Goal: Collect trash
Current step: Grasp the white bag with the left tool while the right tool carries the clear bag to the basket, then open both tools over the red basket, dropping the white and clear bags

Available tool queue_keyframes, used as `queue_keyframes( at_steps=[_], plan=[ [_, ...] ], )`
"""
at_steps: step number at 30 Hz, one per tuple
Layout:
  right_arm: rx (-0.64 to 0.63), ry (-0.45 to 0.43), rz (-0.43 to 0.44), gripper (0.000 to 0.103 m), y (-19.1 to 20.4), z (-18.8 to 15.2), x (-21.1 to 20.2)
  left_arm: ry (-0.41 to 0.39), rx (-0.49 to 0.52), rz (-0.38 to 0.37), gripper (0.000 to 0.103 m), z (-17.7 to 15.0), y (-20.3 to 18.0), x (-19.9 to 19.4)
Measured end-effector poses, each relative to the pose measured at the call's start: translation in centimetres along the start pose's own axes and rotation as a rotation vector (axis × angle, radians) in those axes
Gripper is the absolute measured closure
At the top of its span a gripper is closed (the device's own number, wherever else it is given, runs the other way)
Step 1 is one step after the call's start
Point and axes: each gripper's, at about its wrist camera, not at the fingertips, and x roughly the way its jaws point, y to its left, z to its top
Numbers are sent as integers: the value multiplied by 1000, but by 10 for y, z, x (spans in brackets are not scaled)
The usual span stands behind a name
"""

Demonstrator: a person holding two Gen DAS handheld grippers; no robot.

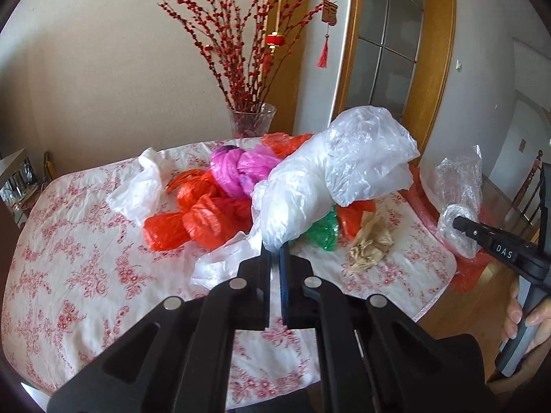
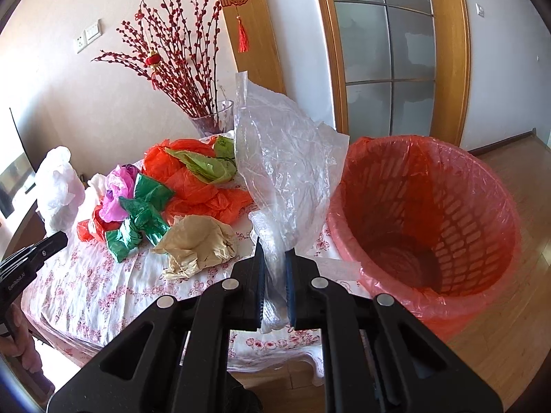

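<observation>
My left gripper (image 1: 274, 249) is shut on a white plastic bag (image 1: 327, 175) and holds it up above the table. The bag also shows in the right wrist view (image 2: 58, 189). My right gripper (image 2: 275, 249) is shut on a clear plastic bag (image 2: 286, 168), lifted beside the red trash basket (image 2: 430, 220) lined with a red bag. The right gripper also shows in the left wrist view (image 1: 463, 224), still holding the clear bag (image 1: 459, 186). On the table lie orange bags (image 1: 199, 216), a pink bag (image 1: 237, 168), a green bag (image 2: 141, 216) and crumpled brown paper (image 2: 196, 244).
The table (image 1: 69, 268) has a white cloth with red flowers. A glass vase (image 1: 251, 120) with red branches stands at its far edge by the wall. A wooden-framed glass door (image 2: 389, 51) is behind the basket, which stands on a wooden floor (image 2: 509, 327).
</observation>
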Motion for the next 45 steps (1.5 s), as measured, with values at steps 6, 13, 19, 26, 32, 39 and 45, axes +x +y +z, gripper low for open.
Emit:
queue_keyframes(
  at_steps=[6,13,19,26,32,39,45],
  plan=[
    [28,-18,-24,92,-20,2,-7,4,57,-73,97,16,-38,13],
    [91,-60,-78,92,-58,11,-23,20,106,-186,97,41,-87,38],
    [142,-95,-150,92,-97,16,-41,36,174,-290,97,62,-151,68],
    [200,-112,-198,92,-138,20,-48,92,211,-374,97,75,-215,116],
    [229,-108,-204,92,-159,21,-41,130,229,-405,97,73,-246,138],
    [240,-112,-191,92,-168,25,-33,173,237,-424,96,72,-267,158],
    [246,-122,-193,82,-173,28,-30,202,233,-415,85,68,-276,172]
  ],
)
